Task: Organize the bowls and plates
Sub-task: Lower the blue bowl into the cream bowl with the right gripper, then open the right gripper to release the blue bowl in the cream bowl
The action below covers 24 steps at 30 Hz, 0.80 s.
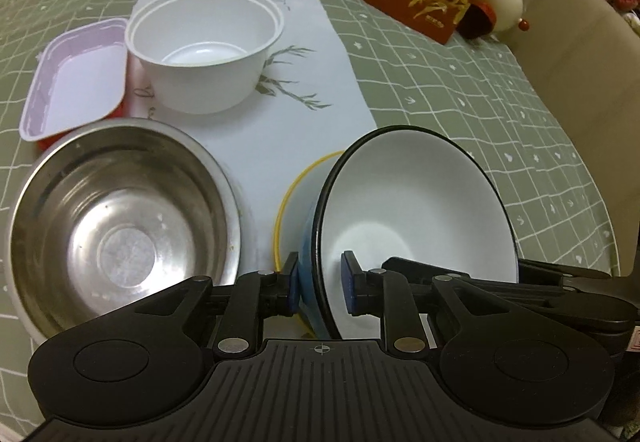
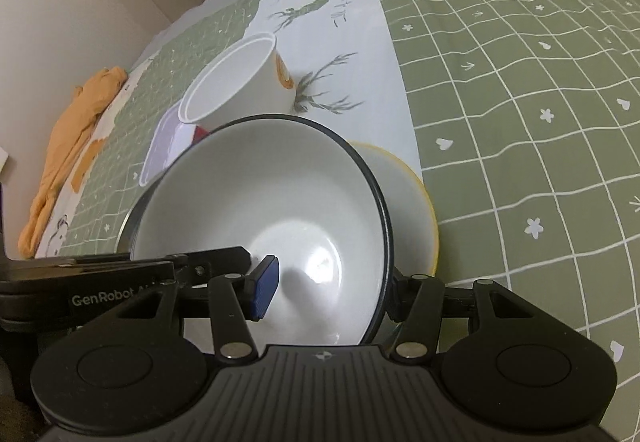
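Both tongs clamp 1 blue bowl (image 1: pixel 416 210) by its rim: left gripper (image 1: pixel 320 282) on the near-left wall, right gripper (image 2: pixel 328 290) opposite. Yellow bowl (image 1: pixel 296 202) sits just beyond and below, left of it, nearer the left gripper.

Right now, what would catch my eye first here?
The dark-rimmed white bowl, held tilted by both the left gripper and the right gripper above a yellow-rimmed bowl. Left of it sits a steel bowl; behind stands a white plastic bowl.
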Available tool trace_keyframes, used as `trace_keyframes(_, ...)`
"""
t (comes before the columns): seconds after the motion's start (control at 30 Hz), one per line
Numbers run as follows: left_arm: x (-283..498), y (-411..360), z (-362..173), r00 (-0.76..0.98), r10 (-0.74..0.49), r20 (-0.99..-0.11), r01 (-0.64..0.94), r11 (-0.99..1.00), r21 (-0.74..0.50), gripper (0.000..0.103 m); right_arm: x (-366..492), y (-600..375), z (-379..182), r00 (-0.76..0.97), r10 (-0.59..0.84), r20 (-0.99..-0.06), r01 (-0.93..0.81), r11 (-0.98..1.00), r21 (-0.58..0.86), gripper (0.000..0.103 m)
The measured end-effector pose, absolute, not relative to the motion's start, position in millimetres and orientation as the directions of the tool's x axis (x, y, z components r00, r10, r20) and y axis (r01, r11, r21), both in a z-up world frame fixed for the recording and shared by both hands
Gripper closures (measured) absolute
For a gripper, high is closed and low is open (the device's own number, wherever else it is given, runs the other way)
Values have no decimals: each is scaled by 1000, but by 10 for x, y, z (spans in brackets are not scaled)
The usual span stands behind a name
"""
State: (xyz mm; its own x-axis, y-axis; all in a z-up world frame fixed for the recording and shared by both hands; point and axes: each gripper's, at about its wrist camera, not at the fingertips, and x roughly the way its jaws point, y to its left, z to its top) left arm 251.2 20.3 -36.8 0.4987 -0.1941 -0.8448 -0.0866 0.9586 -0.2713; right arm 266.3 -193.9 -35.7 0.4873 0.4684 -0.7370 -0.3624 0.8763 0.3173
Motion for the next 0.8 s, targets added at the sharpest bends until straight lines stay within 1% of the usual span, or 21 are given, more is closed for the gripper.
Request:
trace_keyframes(0.53, 2511, 151, -377, 505, -196, -841, -65, 962, -264, 80, 2690, -2006, -421, 497, 466, -732, -365, 878, 311, 49)
trace_keyframes(0.8, 2535, 257, -362, 506, -216, -835, -85, 951, -298, 81, 2728, -1988, -406, 499, 456, -736, -361, 882, 302, 49)
